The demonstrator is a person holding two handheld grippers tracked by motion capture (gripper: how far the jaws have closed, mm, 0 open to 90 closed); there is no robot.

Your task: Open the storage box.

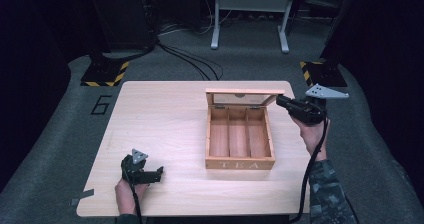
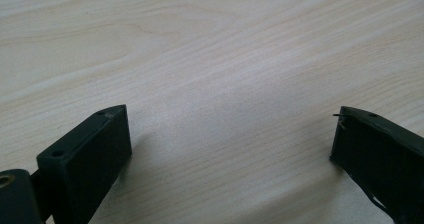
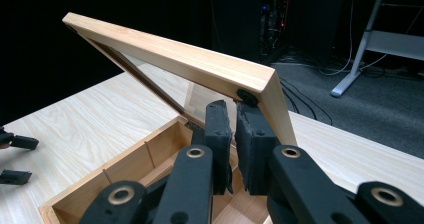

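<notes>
Nearest the camera in the high view is your left hand (image 1: 126,194) at the table's (image 1: 165,119) near left edge, with the left gripper (image 1: 159,174) lying low on the wood and pointing to the right. Its jaws stand wide apart; in the left gripper view there is nothing but bare light-grained tabletop between them.

Moving right, the wooden tea box (image 1: 239,136) sits a little right of the table's middle, well apart from your left gripper. The word TEA runs across its near front wall. Inside, two thin dividers split it into three long compartments, and all three look empty. The lid (image 1: 244,97) is swung up on its back hinges and stands raised over the far wall, its window pane facing you.

At the right, your right hand (image 1: 312,134) holds the right gripper (image 1: 280,102) level, pointing left at the lid's right end. In the right gripper view its jaws are pressed almost together, and their tips (image 3: 235,111) meet the underside of the lid's (image 3: 170,51) wooden frame at its corner. You cannot tell whether anything is pinched between them; they look closed with the frame resting against the tips.
</notes>
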